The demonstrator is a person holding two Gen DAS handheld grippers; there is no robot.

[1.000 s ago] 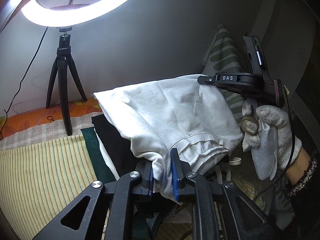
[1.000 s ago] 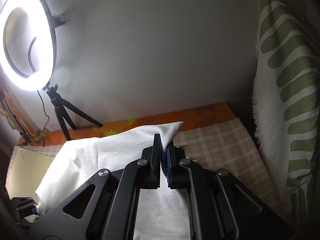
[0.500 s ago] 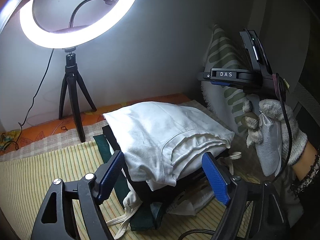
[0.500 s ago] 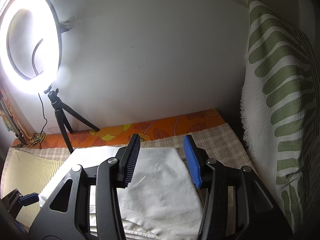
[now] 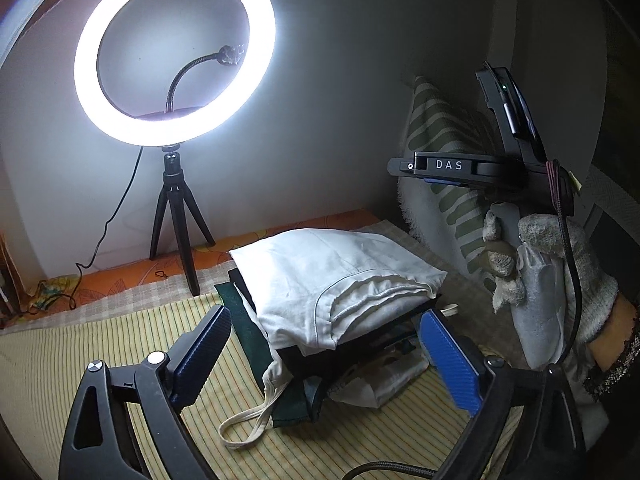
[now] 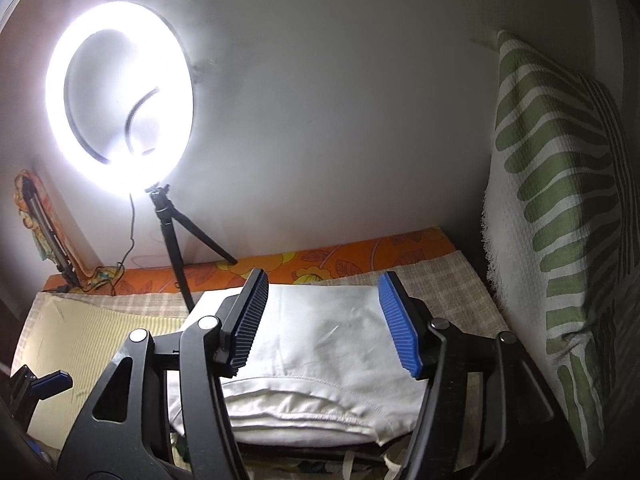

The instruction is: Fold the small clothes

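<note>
Only the left wrist view shows the pile whole: a folded white garment (image 5: pixel 340 280) lies on top of dark clothes (image 5: pixel 256 332), with a white drawstring (image 5: pixel 256 420) trailing onto the striped mat (image 5: pixel 120 340). It also shows a gloved hand (image 5: pixel 548 264) holding the right gripper's body, lettered "DAS" (the only readable writing). From the right wrist view the dark layers are mostly hidden under the white garment (image 6: pixel 320 344), and a green-patterned towel (image 6: pixel 560 200) fills the right side. Left gripper (image 5: pixel 324 356) jaws are spreading wide, nothing between them; right gripper (image 6: pixel 320 324) jaws are opening above the garment, not touching it. A ring light (image 5: pixel 176 52) glares, blurring its centre
</note>
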